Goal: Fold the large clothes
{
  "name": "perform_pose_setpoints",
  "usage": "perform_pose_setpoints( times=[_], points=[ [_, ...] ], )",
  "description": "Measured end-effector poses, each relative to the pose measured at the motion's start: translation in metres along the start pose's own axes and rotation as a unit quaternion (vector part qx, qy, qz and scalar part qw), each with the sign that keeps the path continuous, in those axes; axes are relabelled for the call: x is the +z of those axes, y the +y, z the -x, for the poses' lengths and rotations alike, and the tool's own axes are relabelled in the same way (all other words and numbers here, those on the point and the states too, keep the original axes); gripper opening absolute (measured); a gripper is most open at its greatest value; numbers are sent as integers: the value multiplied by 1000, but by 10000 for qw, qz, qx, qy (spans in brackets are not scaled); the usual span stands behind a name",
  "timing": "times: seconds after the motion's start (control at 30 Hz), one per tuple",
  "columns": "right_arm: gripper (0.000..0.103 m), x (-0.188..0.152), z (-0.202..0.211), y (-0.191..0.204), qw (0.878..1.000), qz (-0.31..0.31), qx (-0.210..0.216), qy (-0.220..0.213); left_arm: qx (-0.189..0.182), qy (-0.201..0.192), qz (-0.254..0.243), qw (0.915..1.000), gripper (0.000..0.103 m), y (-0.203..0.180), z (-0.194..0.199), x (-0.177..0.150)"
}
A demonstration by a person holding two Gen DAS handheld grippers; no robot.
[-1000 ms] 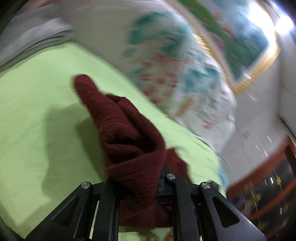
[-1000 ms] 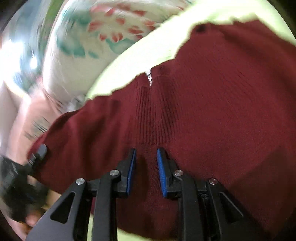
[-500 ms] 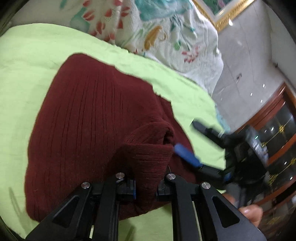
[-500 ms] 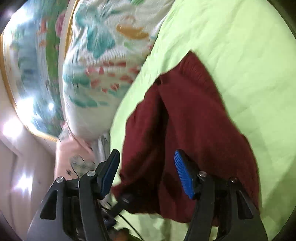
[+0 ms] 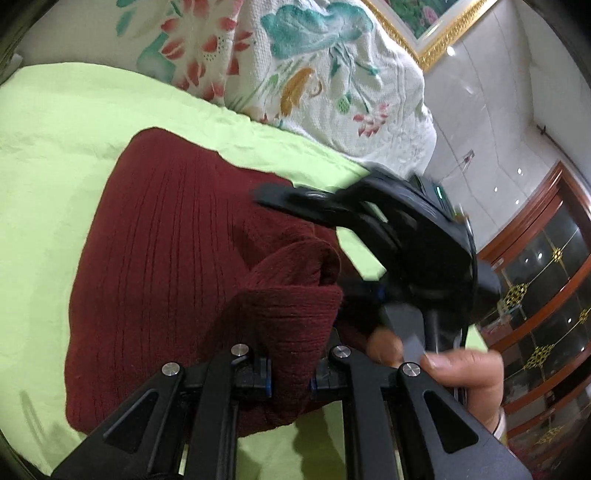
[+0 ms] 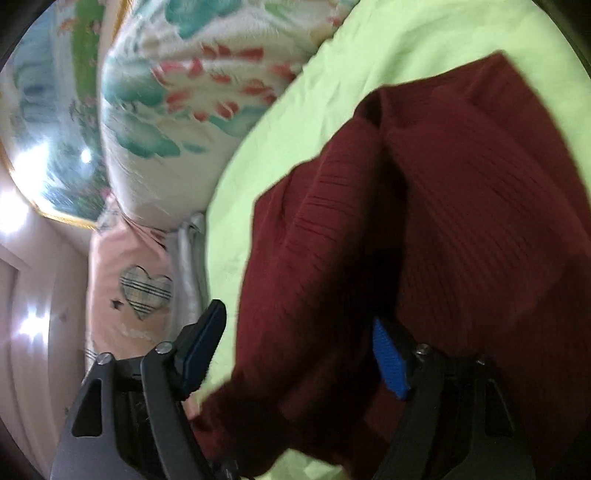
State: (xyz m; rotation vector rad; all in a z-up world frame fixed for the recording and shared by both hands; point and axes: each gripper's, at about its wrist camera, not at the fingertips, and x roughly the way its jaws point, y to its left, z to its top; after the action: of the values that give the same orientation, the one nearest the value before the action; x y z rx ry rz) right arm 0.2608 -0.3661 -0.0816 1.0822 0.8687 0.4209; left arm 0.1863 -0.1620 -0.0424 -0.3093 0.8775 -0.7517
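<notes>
A dark red ribbed knit sweater (image 5: 159, 266) lies spread on a lime green bed sheet (image 5: 48, 155). My left gripper (image 5: 290, 373) is shut on a bunched fold of the sweater at its near edge. The right gripper shows blurred in the left wrist view (image 5: 388, 229), over the sweater's right side, held by a hand (image 5: 458, 373). In the right wrist view my right gripper (image 6: 295, 354) is open, its blue pads (image 6: 388, 358) wide apart with a raised fold of the sweater (image 6: 461, 240) between them.
A large white floral quilt (image 5: 295, 62) is piled along the far edge of the bed. A pink pillow with a heart patch (image 6: 144, 291) lies by the bed's side. A gold-framed picture (image 5: 436, 33) and a wooden glass cabinet (image 5: 546, 295) stand beyond.
The right gripper opened, let go of the sweater and came close in over its right side. The left gripper brought its held fold down onto the now spread sweater and holds still.
</notes>
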Motion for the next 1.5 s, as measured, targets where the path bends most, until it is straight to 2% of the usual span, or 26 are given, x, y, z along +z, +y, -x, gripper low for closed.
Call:
perform_pose_setpoints(
  times=[0.03,0.13,0.27,0.33,0.4,0.53,0.57,0.63,0.67,0.7,0.73,0.8,0.83,0.87,0.9,0.93,0.97,1.0,1.03,1.1,1.2,1.4,1.5],
  points=[
    [22,3,-6,4,9998,123,-153,61,19,44,-35,10000,12,-1,-4,1],
    [21,10,-1,13,9994,329,-141,23,13,19,-145,9999,11,-13,-5,9],
    [21,16,45,43,9928,1087,-94,-489,-392,-152,-380,9984,13,-48,-4,26],
    [21,20,70,48,9874,1380,-223,-744,-592,-70,-465,9971,14,-65,-14,27],
    [21,24,81,33,9868,1359,-489,-730,-646,111,-544,9964,15,-72,-34,24],
    [21,25,69,-27,9892,902,-1092,-382,-473,915,-538,9932,16,-66,-83,5],
    [21,22,65,-35,9900,843,-1078,-330,-454,967,-575,9926,17,-67,-83,1],
    [22,18,66,-46,9932,743,-789,-420,-513,918,-642,9924,25,-68,-73,-1],
    [22,18,68,-47,9936,716,-738,-463,-607,915,-631,9919,32,-68,-65,-1],
    [24,18,69,-47,9934,712,-754,-481,-702,903,-597,9916,42,-67,-55,-1],
    [27,19,70,-47,9931,716,-787,-491,-770,845,-556,9919,48,-65,-42,2],
    [29,17,73,-41,9907,844,-935,-507,-769,699,-506,9933,64,-59,-18,9],
    [33,15,75,-36,9886,928,-1068,-522,-688,563,-502,9948,69,-54,-4,14],
    [36,13,79,-34,9860,1000,-1221,-540,-557,423,-479,9964,81,-47,8,18],
    [46,10,85,-28,9822,1073,-1422,-595,-399,280,-430,9979,88,-38,19,21],
    [61,8,89,-26,9800,1113,-1513,-655,-209,144,-347,9991,89,-24,28,27],
    [69,6,95,-23,9776,1172,-1580,-755,-133,119,-304,9994,90,-16,31,28],
    [83,3,103,-20,9753,1240,-1596,-892,-19,137,-209,9997,91,-2,30,33],
    [83,0,110,-18,9743,1275,-1548,-1027,110,231,-44,9997,91,13,26,37],
    [83,0,113,-17,9763,1211,-1477,-1012,180,391,332,9985,91,39,17,42],
    [83,2,107,-21,9807,1053,-1446,-786,-61,611,898,9941,91,73,0,44],
    [83,7,90,-39,9892,690,-1195,-486,-409,1105,1179,9860,94,89,-39,42],
    [83,10,81,-48,9911,586,-1142,-349,-486,1461,1264,9800,96,88,-73,41]
  ],
)
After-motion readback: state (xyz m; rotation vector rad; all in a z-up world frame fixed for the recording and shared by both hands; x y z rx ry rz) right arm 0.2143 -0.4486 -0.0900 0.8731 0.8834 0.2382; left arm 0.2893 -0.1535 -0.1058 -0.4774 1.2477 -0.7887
